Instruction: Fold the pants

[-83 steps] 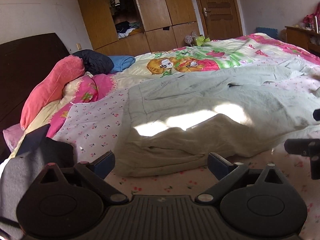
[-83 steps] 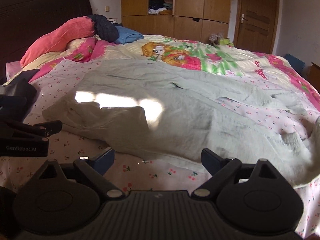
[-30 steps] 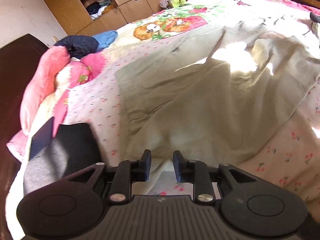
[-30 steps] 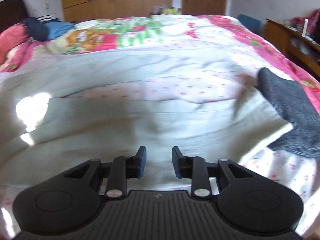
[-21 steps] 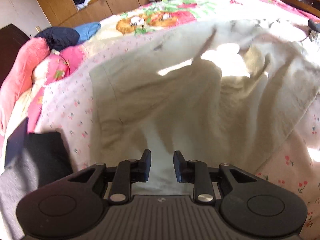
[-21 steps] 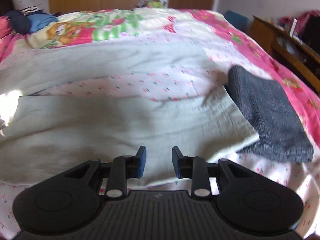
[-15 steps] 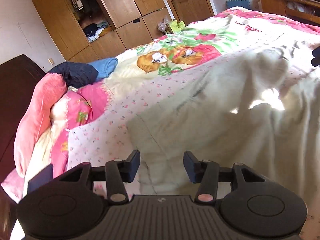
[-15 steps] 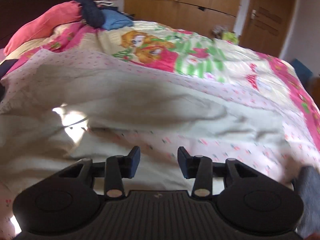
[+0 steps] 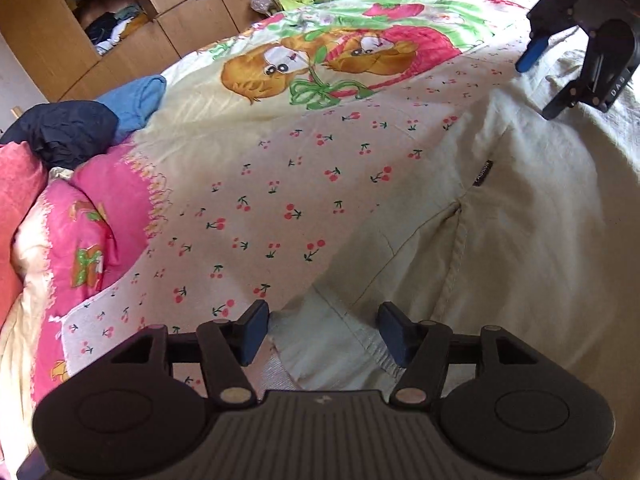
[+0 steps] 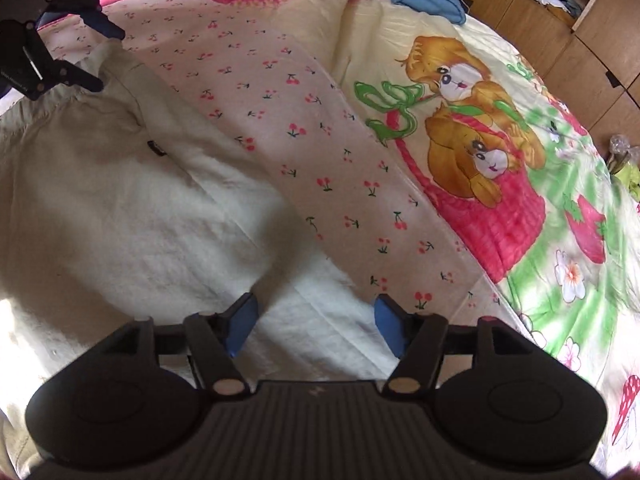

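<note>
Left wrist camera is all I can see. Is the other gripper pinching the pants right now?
Observer: No. The right gripper is opening its jaws. The pants lie between the pads, not pinched.
Operator: What's past it on the quilt?
Observer: A white flower with an orange middle, printed on green.
Operator: How does my gripper look from there?
Observer: The left gripper is at the pants' corner, jaws opening, with cloth between them.
</note>
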